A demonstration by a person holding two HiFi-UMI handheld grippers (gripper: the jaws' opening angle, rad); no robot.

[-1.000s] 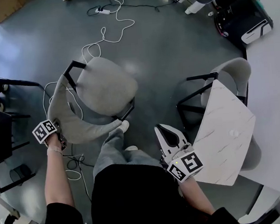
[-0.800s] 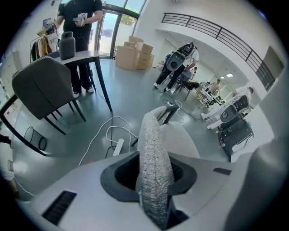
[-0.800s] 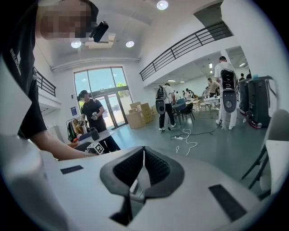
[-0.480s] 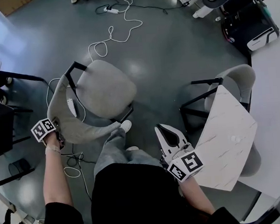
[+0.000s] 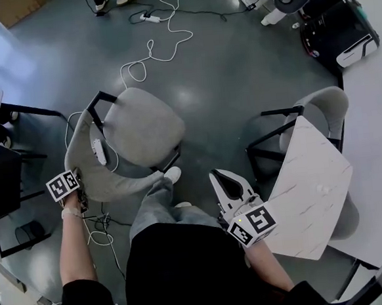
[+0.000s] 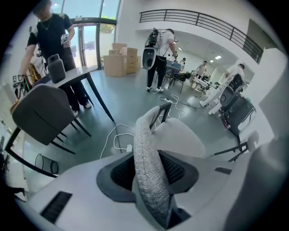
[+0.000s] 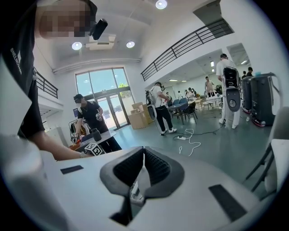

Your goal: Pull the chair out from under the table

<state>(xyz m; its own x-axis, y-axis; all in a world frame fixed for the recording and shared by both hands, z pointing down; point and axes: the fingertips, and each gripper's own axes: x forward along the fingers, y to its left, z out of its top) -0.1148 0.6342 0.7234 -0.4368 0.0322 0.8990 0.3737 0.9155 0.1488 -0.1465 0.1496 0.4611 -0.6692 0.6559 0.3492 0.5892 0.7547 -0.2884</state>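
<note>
The grey upholstered chair [image 5: 139, 123] stands on the open floor, away from the marble table [image 5: 312, 185], with its curved backrest [image 5: 90, 169] toward me. My left gripper [image 5: 81, 193] points down over the backrest's left end. In the left gripper view the backrest's fabric edge [image 6: 145, 149] runs up between the left gripper's [image 6: 149, 169] jaws. These jaws have just been opening, and the pads no longer clamp the fabric. My right gripper [image 5: 221, 179] hovers beside my right leg, next to the table. Its jaws [image 7: 143, 153] are shut with nothing between them.
A second grey chair [image 5: 322, 102] is tucked at the marble table's far corner. White cables [image 5: 159, 42] snake over the floor beyond the chair. A black chair [image 5: 2, 183] and desk stand at the left. A wheeled machine [image 5: 328, 19] sits at the top right. People stand farther off.
My left gripper has drawn a little toward me along with the backrest's end and has rolled slightly. The right gripper stays where it was.
</note>
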